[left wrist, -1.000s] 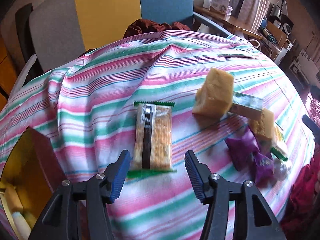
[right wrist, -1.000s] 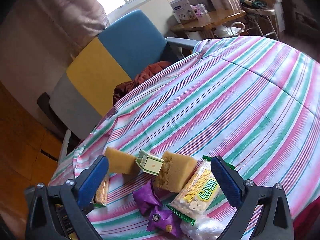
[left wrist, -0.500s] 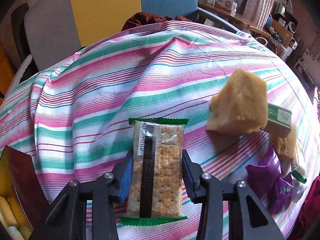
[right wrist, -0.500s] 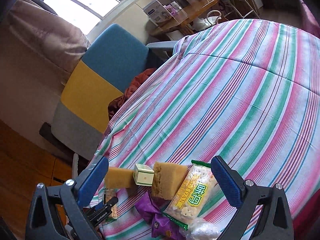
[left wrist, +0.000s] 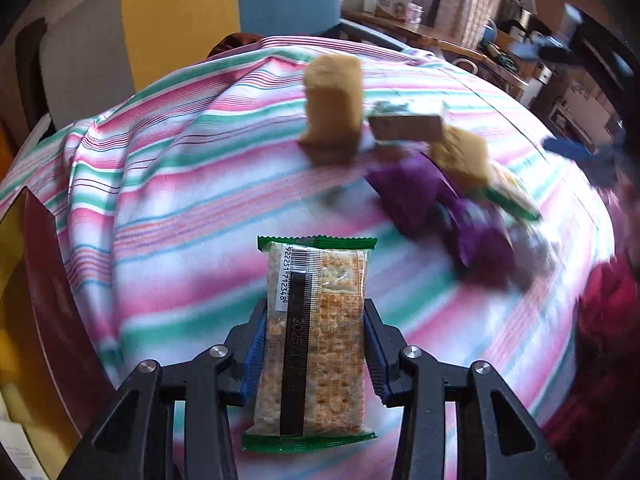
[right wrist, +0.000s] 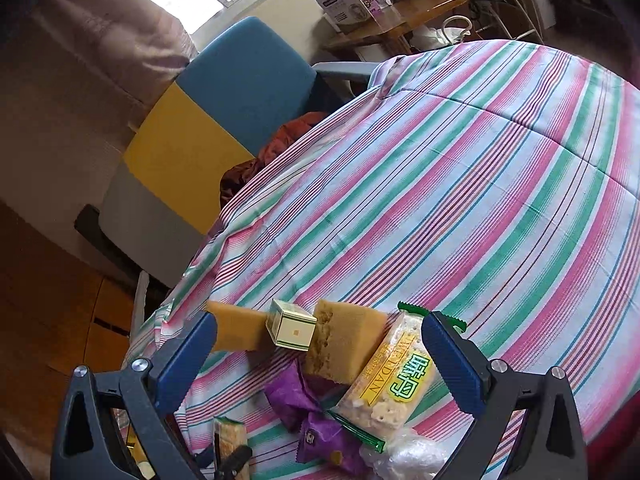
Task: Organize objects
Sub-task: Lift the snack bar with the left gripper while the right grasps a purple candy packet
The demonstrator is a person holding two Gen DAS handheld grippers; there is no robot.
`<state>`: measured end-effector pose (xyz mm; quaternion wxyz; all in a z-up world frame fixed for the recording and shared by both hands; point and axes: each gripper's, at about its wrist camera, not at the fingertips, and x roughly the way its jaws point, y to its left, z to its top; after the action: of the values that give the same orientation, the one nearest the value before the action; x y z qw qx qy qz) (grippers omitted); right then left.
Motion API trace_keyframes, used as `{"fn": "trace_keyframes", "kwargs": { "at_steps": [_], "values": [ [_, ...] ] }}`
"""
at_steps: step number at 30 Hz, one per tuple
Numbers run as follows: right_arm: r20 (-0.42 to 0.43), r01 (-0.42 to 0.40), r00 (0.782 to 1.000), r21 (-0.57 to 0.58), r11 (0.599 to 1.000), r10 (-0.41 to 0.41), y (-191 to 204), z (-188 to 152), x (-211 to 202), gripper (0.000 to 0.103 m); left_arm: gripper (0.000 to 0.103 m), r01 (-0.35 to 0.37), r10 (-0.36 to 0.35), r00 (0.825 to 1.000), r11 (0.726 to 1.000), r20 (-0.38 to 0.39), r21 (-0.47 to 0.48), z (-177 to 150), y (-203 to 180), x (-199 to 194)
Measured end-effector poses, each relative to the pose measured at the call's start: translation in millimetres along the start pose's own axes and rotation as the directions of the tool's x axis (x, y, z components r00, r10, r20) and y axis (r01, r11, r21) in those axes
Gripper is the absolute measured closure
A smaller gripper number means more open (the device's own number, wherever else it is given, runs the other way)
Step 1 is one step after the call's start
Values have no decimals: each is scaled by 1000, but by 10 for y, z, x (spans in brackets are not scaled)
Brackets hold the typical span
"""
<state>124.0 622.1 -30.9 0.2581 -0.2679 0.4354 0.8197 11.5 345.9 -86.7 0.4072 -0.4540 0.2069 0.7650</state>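
My left tool (left wrist: 314, 344) has its two blue pads squeezed in tight on a cracker pack (left wrist: 314, 344). The pack has green ends and a black strip down its middle. One pad presses on each long side, about halfway along, and the far end of the pack sticks out past the pads. The near end hangs back toward me. The pack looks lifted a little off the striped tabletop (left wrist: 200, 200), but this view is smeary, so I am not sure of that.

Just left of that tool is a dark red box (left wrist: 44, 300) with a yellow inside.

My right tool (right wrist: 320, 356) is wide open and holds nothing. It hangs above a small heap of things on the tabletop. Between its pads I see two yellow sponge blocks (right wrist: 348, 344), and a little green and cream carton (right wrist: 290, 328) sits between the blocks, touching both. A second cracker pack (right wrist: 388, 388) leans on the right block, close to the right pad. Two purple packets (right wrist: 296, 396) lie in front of the blocks. A clear crinkly wrap (right wrist: 404, 456) lies at the near edge.
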Motion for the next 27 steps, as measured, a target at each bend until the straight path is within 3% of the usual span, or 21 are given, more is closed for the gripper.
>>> {"fn": "trace_keyframes", "kwargs": {
  "at_steps": [6,11,15,23,27],
  "values": [
    [-47,-26,999,-63,998,23,114,-48,76,0,60,21,-24,998,998,53,52,-418,-166,-213],
    [-130,-79,990,-243,967,48,471,-215,195,6,60,42,-45,998,997,54,69,-566,-161,-305],
    [-200,-71,980,-383,921,-8,681,-401,357,18,60,50,-54,997,996,57,67,-655,-120,-356],
    [-280,-23,948,-534,845,-152,776,-699,667,18,60,78,-81,994,996,71,45,-750,-24,-404],
    [-346,-62,927,-521,852,-144,760,-755,749,18,60,88,-91,993,995,78,39,-768,-8,-409]
  ]
}}
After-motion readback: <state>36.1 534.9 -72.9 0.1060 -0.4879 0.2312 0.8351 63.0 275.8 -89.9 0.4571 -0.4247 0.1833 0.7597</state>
